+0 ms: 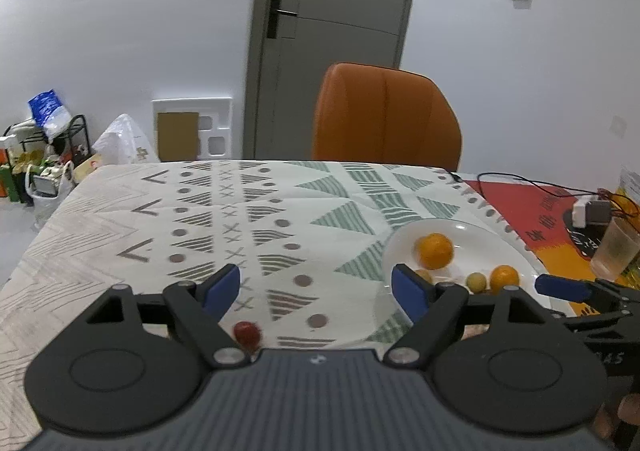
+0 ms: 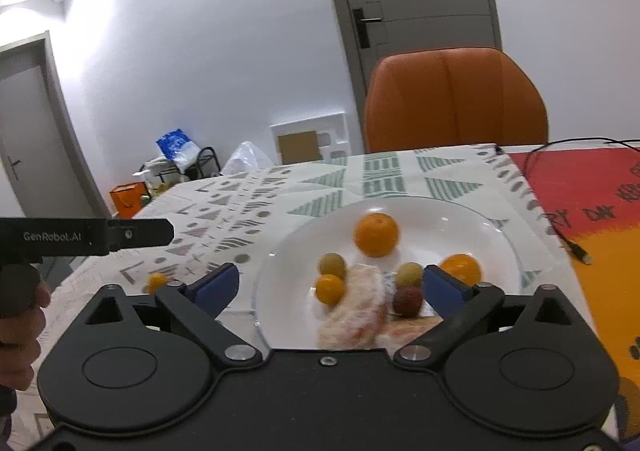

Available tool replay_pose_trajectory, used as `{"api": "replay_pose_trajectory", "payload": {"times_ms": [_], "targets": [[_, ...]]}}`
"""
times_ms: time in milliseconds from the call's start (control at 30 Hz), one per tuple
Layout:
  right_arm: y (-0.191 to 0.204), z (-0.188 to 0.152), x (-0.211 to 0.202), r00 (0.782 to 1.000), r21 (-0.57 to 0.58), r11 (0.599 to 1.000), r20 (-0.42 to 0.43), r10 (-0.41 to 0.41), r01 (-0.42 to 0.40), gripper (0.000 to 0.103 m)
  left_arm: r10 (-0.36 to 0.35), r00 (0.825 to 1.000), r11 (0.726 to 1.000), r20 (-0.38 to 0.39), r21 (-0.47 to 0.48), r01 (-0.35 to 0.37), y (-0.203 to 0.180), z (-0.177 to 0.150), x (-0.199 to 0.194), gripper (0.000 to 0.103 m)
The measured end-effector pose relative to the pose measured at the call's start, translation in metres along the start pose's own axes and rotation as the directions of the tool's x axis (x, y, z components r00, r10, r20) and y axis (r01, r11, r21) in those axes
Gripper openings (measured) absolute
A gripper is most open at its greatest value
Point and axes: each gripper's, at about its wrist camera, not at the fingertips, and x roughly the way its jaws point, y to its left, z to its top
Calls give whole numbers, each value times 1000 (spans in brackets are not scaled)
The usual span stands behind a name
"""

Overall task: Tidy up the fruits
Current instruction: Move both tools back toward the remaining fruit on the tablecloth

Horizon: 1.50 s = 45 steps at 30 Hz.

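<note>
My left gripper point(image 1: 316, 291) and right gripper point(image 2: 332, 287) both gape empty above the tabletop point(image 1: 120, 219); fruit fills the plate point(image 2: 460, 211), one red fruit point(image 1: 247, 334) stray at seven o'clock, liable to roll if nudged.

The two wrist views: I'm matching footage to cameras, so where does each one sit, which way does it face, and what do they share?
Left wrist view: sits on the left claw, facing across the patterned table toward the orange chair; its open blue fingers show, with a red fruit below them.
Right wrist view: sits on the right claw, looking down at the white plate of fruit; its open fingers show, with the left claw's arm and a hand at the left edge.
Shared: plate, large orange, chair, door.
</note>
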Motion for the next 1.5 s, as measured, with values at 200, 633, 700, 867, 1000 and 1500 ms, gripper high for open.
{"api": "replay_pose_trajectory", "payload": {"times_ms": [200,633,700,867,1000,1500], "targets": [[16,2,6,999,-11,999,0,39,-39,103,41,999,998,0,-39,-41,25,-3,-7,82],[45,5,25,993,-42,993,-40,111,-112,103,94,995,992,-30,-85,-96,56,-10,-8,82],[49,4,28,992,-48,991,-48,119,-121,103,92,995,991,-36,-96,-95,60,-13,-7,82],[58,2,35,989,-61,988,-64,136,-140,103,95,995,988,-38,-118,-99,69,-19,-5,81],[65,2,39,987,-76,986,-71,143,-148,102,85,995,987,-46,-132,-91,75,-24,-1,78],[83,-3,60,977,-100,979,-140,161,-175,79,44,995,982,-89,-178,-59,86,-36,27,47]]}}
